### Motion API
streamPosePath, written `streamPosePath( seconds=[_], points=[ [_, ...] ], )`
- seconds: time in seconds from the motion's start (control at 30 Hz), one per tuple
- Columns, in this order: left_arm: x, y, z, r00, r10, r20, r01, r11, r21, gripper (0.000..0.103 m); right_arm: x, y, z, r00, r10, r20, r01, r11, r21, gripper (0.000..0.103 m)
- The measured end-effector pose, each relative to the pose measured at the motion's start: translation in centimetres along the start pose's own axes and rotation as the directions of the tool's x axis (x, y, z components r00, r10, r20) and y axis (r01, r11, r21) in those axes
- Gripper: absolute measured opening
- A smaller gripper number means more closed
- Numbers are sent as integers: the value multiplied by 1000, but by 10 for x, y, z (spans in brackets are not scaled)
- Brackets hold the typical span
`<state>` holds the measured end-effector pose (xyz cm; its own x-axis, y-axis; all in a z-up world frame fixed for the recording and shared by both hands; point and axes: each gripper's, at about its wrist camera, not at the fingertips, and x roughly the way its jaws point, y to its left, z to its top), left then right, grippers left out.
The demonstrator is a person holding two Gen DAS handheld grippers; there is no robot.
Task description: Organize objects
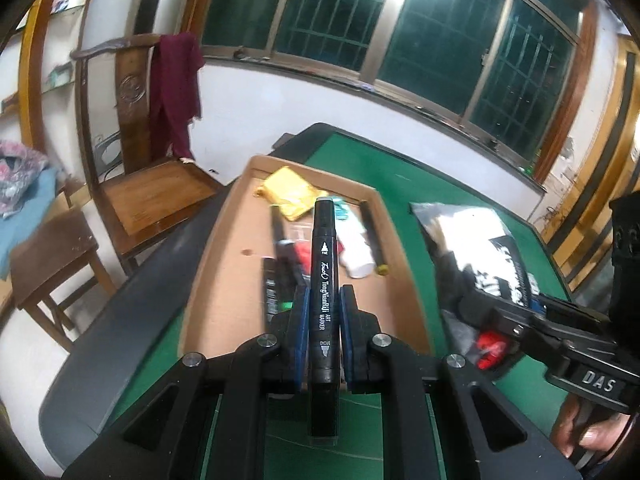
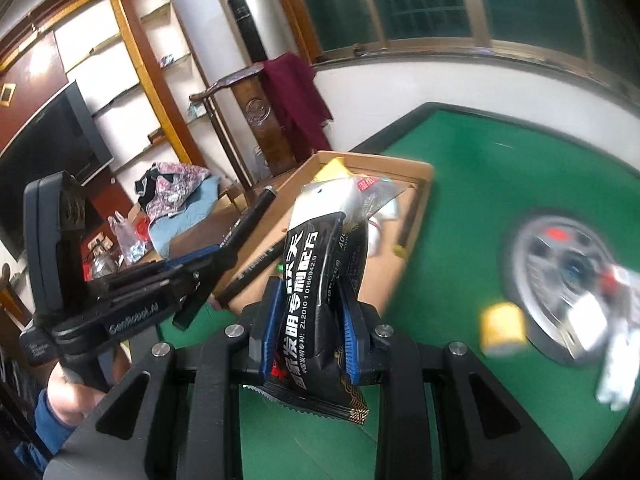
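Observation:
My left gripper (image 1: 323, 304) is shut on a black art marker (image 1: 323, 280), held lengthwise above the near end of a shallow cardboard tray (image 1: 224, 276). The tray holds a yellow pouch (image 1: 290, 190), other black markers (image 1: 280, 248), a white tube (image 1: 356, 240) and a pen with a yellow tip (image 1: 374, 236). My right gripper (image 2: 308, 300) is shut on a black snack packet (image 2: 320, 280) with white print, held above the green table. That packet (image 1: 480, 248) and right gripper (image 1: 472, 304) also show in the left wrist view, right of the tray. The tray (image 2: 420, 196) lies beyond the packet.
The green felt table (image 1: 400, 420) has a dark raised rim (image 1: 132, 320). A silver round centre disc (image 2: 560, 276), a small yellow object (image 2: 502, 326) and a white wrapped item (image 2: 616, 372) lie on its right side. A wooden chair (image 1: 140, 160) with a maroon cloth stands beyond the left edge.

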<state>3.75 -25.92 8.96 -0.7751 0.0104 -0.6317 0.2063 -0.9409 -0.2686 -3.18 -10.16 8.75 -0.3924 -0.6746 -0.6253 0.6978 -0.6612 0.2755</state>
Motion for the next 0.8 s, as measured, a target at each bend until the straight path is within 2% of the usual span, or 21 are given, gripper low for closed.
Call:
streamPosePath(
  seconds=[0.17, 0.37, 0.8],
  points=[
    [16, 24, 2, 999, 25, -35, -27, 999, -41, 12, 42, 8, 12, 999, -20, -48, 20, 1000, -5, 24],
    [31, 39, 2, 996, 62, -65, -65, 997, -41, 12, 73, 12, 17, 995, -22, -95, 22, 1000, -1, 24],
    [76, 54, 4, 989, 71, -132, -76, 997, -28, 12, 107, 12, 16, 983, -66, -174, 66, 998, -8, 24]
  ],
)
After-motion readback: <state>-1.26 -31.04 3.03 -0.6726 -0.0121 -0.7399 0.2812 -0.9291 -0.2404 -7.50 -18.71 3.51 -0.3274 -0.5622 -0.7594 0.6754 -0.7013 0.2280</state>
